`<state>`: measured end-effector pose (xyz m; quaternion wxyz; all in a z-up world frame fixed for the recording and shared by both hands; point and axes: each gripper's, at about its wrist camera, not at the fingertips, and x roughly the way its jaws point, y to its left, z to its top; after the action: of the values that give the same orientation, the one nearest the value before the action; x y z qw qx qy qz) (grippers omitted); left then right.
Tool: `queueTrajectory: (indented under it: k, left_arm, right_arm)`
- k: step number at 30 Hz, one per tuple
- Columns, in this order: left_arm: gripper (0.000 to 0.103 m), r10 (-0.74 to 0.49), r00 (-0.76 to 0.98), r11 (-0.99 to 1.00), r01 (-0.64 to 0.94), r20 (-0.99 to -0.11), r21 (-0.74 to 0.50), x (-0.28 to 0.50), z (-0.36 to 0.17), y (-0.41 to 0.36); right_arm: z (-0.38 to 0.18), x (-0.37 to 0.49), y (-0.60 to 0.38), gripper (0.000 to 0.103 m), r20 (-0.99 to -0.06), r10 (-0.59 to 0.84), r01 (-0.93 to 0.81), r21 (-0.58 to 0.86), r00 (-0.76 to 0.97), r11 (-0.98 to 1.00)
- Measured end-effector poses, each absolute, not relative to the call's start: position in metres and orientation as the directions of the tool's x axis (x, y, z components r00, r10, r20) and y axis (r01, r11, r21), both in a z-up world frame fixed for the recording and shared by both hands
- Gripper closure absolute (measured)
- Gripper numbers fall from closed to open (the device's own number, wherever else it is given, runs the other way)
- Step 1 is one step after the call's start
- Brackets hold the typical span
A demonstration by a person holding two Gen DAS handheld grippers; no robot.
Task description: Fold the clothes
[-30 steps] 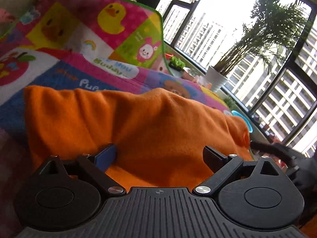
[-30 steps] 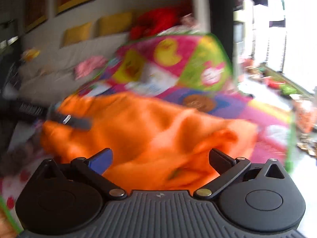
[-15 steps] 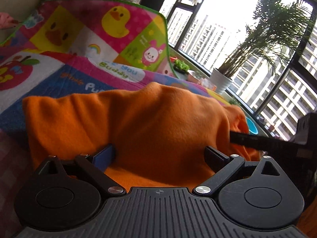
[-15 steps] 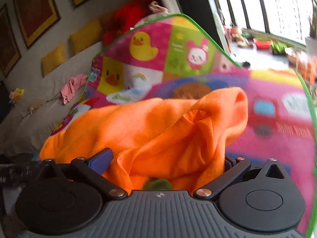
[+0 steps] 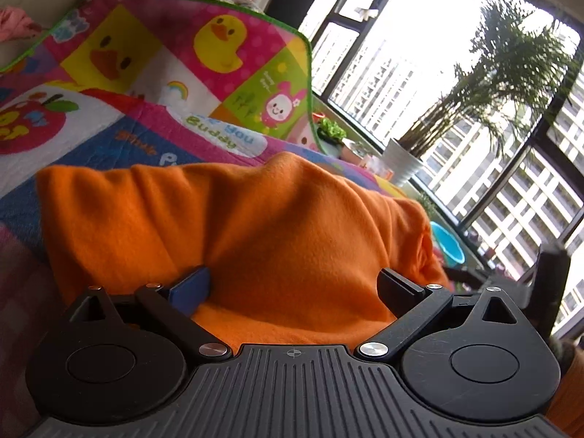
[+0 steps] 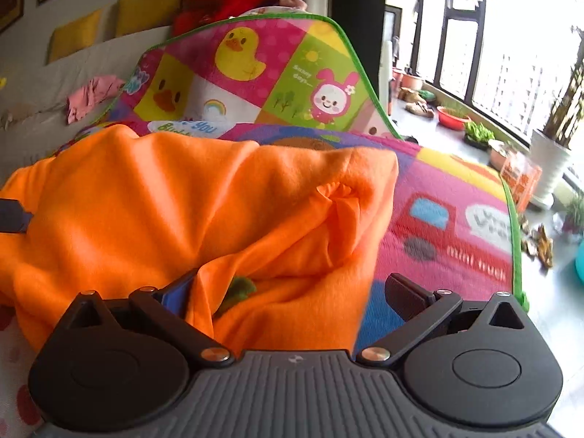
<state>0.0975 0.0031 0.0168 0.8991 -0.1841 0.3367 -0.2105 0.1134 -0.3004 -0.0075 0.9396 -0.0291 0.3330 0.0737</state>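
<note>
Left wrist view: left tongs (image 5: 294,284) spread wide over orange garment (image 5: 237,226) bunched on play mat (image 5: 153,73); right tongs (image 6: 288,290) likewise agape (nothing pinched). Mid-fold; next needs an edge grasp.

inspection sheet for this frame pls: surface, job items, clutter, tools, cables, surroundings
Surface: colourful play mat with duck, bunny and truck prints, far edge curled up.
Job's things: one orange garment, rumpled on the mat, a bunched fold at its right end.
Clutter: pink cloth on the sofa behind the mat; nothing else on the mat.
Grippers: left tool open, cloth lying between its fingers; right tool open, garment edge draped over its blue finger.
Cables: nothing seen.
Surroundings: large windows, white potted palm, small plant pots along the sill, teal basin, yellow cushions.
</note>
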Motion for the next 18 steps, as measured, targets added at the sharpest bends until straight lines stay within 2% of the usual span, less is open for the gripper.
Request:
queueTrajectory:
  k: [5, 9, 12, 18]
  left_arm:
    - [0.003, -0.524, 0.677, 0.824, 0.248, -0.517, -0.51, 0.09, 0.009, 0.012]
    - [0.001, -0.529, 0.677, 0.822, 0.258, -0.512, -0.508, 0.092, 0.006, 0.01]
    - [0.0, -0.536, 0.677, 0.819, 0.269, -0.504, -0.507, 0.092, 0.004, 0.01]
    - [0.0, -0.541, 0.681, 0.814, 0.275, -0.494, -0.511, 0.092, 0.002, 0.01]
  right_arm:
    - [-0.006, 0.107, -0.304, 0.0, -0.643, 0.13, -0.14, 0.035, 0.755, 0.99]
    - [-0.005, 0.11, -0.321, 0.0, -0.677, 0.227, -0.175, 0.145, 0.7, 0.974]
    - [0.003, 0.103, -0.333, 0.0, -0.63, 0.203, -0.118, 0.174, 0.749, 0.978]
    - [0.028, 0.093, -0.309, 0.0, -0.51, 0.132, -0.118, 0.059, 0.85, 0.991]
